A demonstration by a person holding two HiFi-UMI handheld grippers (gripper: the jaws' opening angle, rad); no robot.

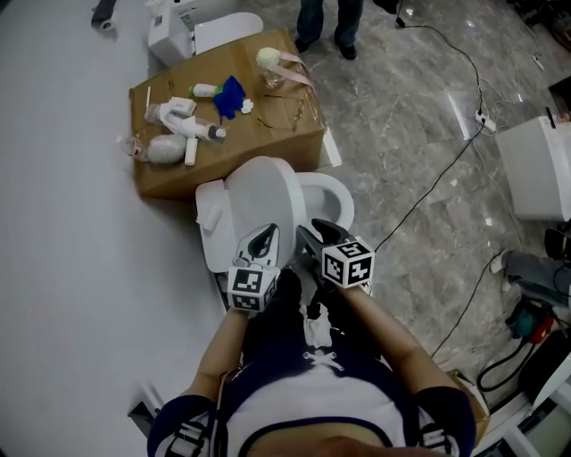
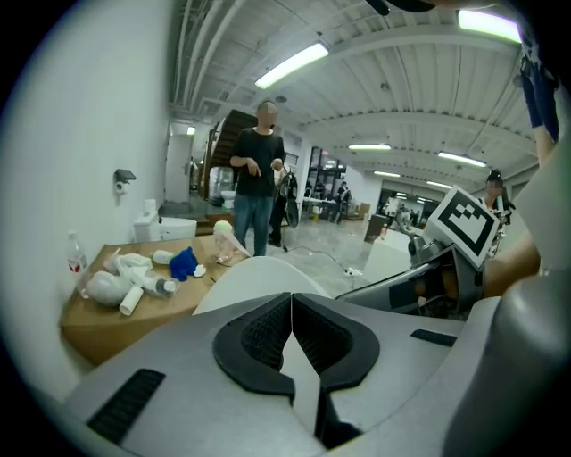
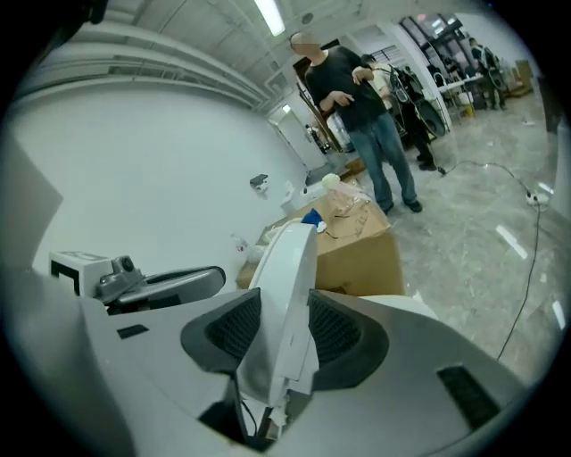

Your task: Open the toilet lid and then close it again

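We count two grippers at one toilet [image 1: 332, 198], which serves as the reference for every position below. The toilet lid [image 1: 263, 198] is raised and stands upright on the toilet, over the rear of the bowl and in front of the tank. The right gripper [image 3: 284, 312] is at the near edge of the toilet. Its two jaws are spread, with the lid's edge standing between them and one pad just beside each face of the lid. The left gripper [image 2: 291, 299] is beside the right one, on the wall side of the toilet. Its two jaws are pressed together with nothing between them, and the rim of the lid shows just past their tips. Each gripper carries one marker cube, which makes two cubes: the left cube [image 1: 251, 288] and the right cube [image 1: 348, 261], both on the near side of the toilet. Beyond the toilet and touching it stands one cardboard box [image 1: 294, 147]. On its top lie one blue item [image 1: 231, 96] and several white bottles, whose number we cannot fix. Beyond the box, farther from the toilet, stand one second white toilet [image 1: 214, 31] and one person [image 1: 326, 22]. To the right of the toilet, one dark cable [image 1: 428, 192] runs across the marble floor.
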